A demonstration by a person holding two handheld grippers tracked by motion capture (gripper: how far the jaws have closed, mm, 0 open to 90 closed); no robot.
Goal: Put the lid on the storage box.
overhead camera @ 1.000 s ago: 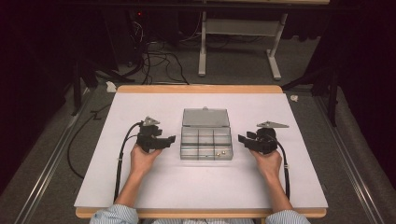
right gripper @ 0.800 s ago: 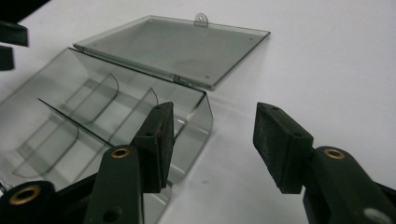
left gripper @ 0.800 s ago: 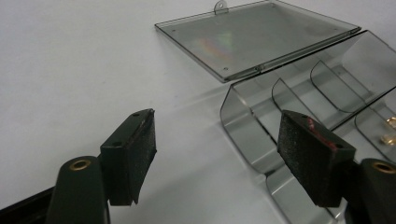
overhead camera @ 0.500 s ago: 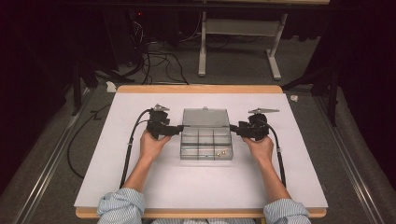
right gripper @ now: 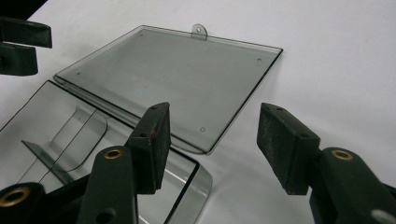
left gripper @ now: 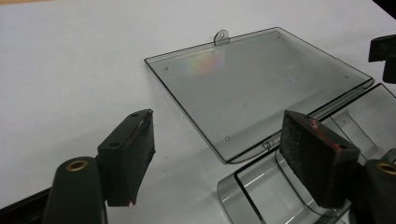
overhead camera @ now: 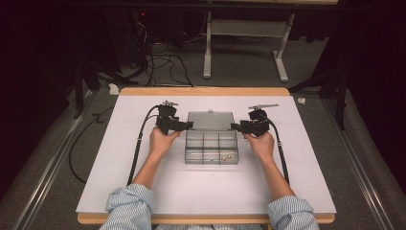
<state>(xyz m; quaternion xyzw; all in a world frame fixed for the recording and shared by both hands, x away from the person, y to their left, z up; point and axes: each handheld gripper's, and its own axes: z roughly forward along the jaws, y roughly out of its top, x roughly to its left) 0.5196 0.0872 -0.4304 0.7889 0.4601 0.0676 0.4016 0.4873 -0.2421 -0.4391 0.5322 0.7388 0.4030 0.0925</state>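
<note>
A clear smoky plastic compartment box [overhead camera: 211,148] lies in the middle of the white table, its lid [overhead camera: 210,120] folded flat on the far side. Small metal parts [overhead camera: 229,156] rest in its near right compartment. My left gripper [overhead camera: 189,125] points right at the left end of the hinge, and my right gripper [overhead camera: 234,127] points left at the right end. Both have just been opening, with nothing pressed between the pads. In the left gripper view the left gripper [left gripper: 219,140] straddles the lid's [left gripper: 261,84] corner. In the right gripper view the right gripper [right gripper: 217,135] straddles the lid's [right gripper: 163,74] other corner.
The white table top [overhead camera: 143,191] has a wooden rim and free room on both sides of the box. Cables [overhead camera: 158,62] and a desk frame [overhead camera: 244,43] lie on the floor beyond the far edge. A cable trails from each gripper toward the person.
Both hands have moved away from the person and inward, from beside the box's middle to the ends of its hinge. Both pairs of jaws stand a little wider.
</note>
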